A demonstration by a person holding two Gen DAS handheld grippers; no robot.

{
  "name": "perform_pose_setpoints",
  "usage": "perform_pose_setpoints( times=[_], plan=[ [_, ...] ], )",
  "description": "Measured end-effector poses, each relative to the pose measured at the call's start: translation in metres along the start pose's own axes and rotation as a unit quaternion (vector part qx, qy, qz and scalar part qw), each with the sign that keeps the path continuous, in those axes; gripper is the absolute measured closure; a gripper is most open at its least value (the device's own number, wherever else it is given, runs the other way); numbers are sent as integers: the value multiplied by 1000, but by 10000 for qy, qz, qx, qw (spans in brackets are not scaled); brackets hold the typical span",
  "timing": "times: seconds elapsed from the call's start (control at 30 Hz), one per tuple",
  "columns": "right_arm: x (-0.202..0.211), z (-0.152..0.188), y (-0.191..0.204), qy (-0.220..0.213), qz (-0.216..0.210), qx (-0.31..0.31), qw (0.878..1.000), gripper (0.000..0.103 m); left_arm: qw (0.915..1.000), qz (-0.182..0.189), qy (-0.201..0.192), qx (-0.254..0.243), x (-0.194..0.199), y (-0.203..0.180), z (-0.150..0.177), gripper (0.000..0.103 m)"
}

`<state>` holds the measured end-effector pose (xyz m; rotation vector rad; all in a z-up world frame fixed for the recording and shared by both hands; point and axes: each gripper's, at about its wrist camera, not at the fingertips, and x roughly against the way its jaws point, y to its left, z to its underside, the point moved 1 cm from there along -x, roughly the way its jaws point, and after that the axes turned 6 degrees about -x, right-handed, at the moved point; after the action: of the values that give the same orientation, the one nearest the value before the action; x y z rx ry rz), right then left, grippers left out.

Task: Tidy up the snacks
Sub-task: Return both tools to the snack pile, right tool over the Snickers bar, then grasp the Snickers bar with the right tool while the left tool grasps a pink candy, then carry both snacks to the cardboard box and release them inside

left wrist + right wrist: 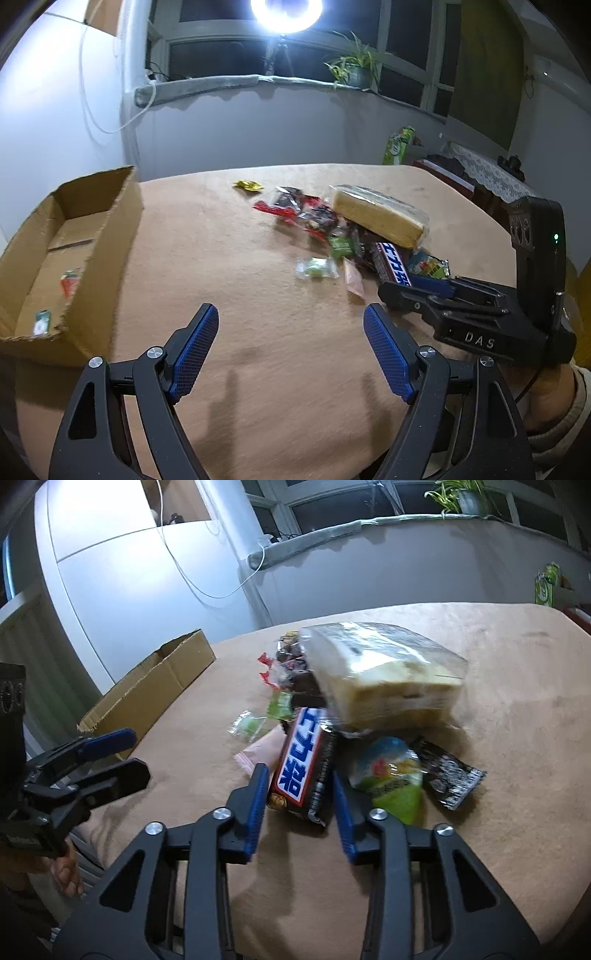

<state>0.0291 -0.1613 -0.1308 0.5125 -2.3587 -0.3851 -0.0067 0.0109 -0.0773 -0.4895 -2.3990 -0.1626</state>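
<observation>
The cardboard box (70,236) sits at the left of the tan table (258,350) with its top open, and two small snack packets (70,282) lie on its floor. The left gripper (290,325) is spread wide over bare table and holds nothing. The right gripper (299,794) is partly open with one blue finger on each side of the brown candy bar (304,764), which lies at the near end of the snack pile (332,225) in front of the big wrapped cake (384,675); I cannot tell if the fingers touch the bar.
</observation>
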Motion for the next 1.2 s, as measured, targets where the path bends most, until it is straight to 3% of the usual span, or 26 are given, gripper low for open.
perform_pose_setpoints(
  times=[0.23,0.33,0.47,0.63,0.8,1.0,1.2],
  plan=[
    [19,3,-26,-77,23,-107,9999,72,9986,354,112,-383,-31,-32,-12,22],
    [26,3,-39,-111,1,-161,9998,72,9976,338,213,-557,-46,-43,-17,22],
    [32,5,-49,-136,-66,-156,9998,72,9960,423,449,-642,-62,-50,-18,50],
    [33,5,-52,-218,-124,-166,9995,72,9951,453,546,-684,-70,-54,-18,52],
    [34,7,-55,-243,-189,-188,9993,72,9941,516,595,-739,-71,-58,-19,87],
    [36,8,-53,-273,-151,-114,9994,72,9938,562,612,-736,-72,-59,-22,97],
    [42,9,-53,-304,-313,-329,9985,72,9953,707,454,-485,-59,-50,-20,99]
  ],
)
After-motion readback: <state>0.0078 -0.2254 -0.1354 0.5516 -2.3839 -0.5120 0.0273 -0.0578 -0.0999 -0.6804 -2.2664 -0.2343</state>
